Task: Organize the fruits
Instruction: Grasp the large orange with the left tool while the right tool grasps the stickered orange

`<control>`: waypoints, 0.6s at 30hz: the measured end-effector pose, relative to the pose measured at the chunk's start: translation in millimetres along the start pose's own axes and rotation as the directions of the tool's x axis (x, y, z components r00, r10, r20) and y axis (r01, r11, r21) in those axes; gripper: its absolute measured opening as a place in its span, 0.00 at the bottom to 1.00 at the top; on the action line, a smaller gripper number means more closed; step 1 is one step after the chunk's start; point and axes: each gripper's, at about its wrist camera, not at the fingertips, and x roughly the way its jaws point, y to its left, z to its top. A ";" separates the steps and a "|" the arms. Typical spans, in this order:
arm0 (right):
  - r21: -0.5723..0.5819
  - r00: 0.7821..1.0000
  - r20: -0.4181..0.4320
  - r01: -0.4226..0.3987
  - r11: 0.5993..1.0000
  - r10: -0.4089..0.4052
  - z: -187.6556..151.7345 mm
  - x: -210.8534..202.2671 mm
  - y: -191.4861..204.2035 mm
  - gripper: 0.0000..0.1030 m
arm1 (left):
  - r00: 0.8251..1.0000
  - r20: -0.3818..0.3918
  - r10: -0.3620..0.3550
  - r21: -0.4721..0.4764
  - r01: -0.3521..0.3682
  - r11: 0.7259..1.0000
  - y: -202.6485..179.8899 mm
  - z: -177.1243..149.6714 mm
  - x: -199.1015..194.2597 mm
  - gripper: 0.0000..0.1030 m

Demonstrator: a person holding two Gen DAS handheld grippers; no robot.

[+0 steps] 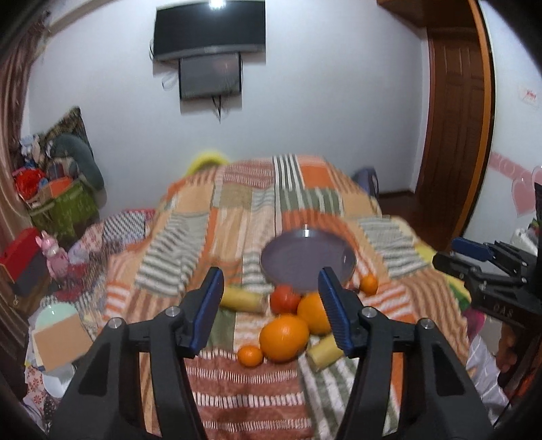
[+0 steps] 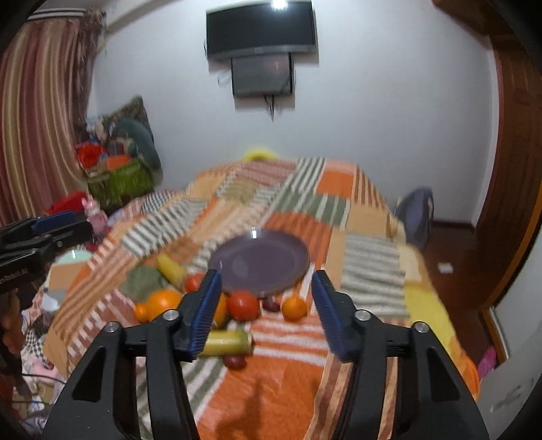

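white walls [image 1: 321, 101] enclose the room. a dark television [image 1: 210, 28] is mounted high on the far wall, with a smaller dark screen [image 1: 210, 78] directly beneath it; a ceiling light reflects at the television's top edge. a striped curtain [image 2: 37, 111] hangs at the left. a brown wooden door [image 1: 454, 135] stands at the right, above a dark wooden floor [image 2: 450, 243]. a bed with a patchwork striped bedspread [image 1: 237, 203] fills the centre. a green basket [image 2: 118, 182] of clutter sits in the far left corner.

Your left hand-held gripper [image 1: 271, 311] covers part of one orange [image 1: 313, 313] and a banana piece [image 1: 323, 352]. Motion blur smears the bed's fruit; the small dark fruits [image 2: 271, 304] are perhaps plums.
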 end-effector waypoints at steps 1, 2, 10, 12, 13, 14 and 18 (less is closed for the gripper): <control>0.004 1.000 -0.025 -0.005 1.000 0.005 -2.7 4.7 -2.2 0.47 | 1.000 -0.031 -0.003 -0.001 0.003 1.000 3.0 -5.0 8.6 0.56; 0.008 0.998 -0.059 -0.016 1.000 0.016 -5.4 12.7 -6.1 0.47 | 0.999 -0.051 -0.003 0.000 0.003 1.000 2.6 -8.5 14.3 0.57; 0.026 0.982 -0.183 -0.052 0.998 0.056 -18.2 46.3 -8.2 0.47 | 0.978 -0.201 -0.058 -0.030 0.053 0.998 7.2 -37.4 59.1 0.57; 0.027 0.979 -0.191 -0.064 0.998 0.068 -18.3 51.6 -7.1 0.47 | 0.971 -0.228 -0.066 -0.027 0.061 0.998 4.9 -42.5 68.8 0.57; 0.026 0.978 -0.195 -0.070 0.997 0.074 -18.2 54.2 -6.2 0.47 | 0.967 -0.246 -0.071 -0.027 0.067 0.997 3.8 -44.7 74.7 0.57; 0.023 0.977 -0.200 -0.076 0.997 0.079 -17.5 57.2 -4.8 0.47 | 0.962 -0.261 -0.078 -0.027 0.073 0.997 2.3 -46.3 80.3 0.57; 0.017 0.968 -0.225 -0.105 0.994 0.106 -17.5 69.6 0.1 0.47 | 0.939 -0.325 -0.114 -0.044 0.106 0.993 -0.9 -53.7 105.2 0.57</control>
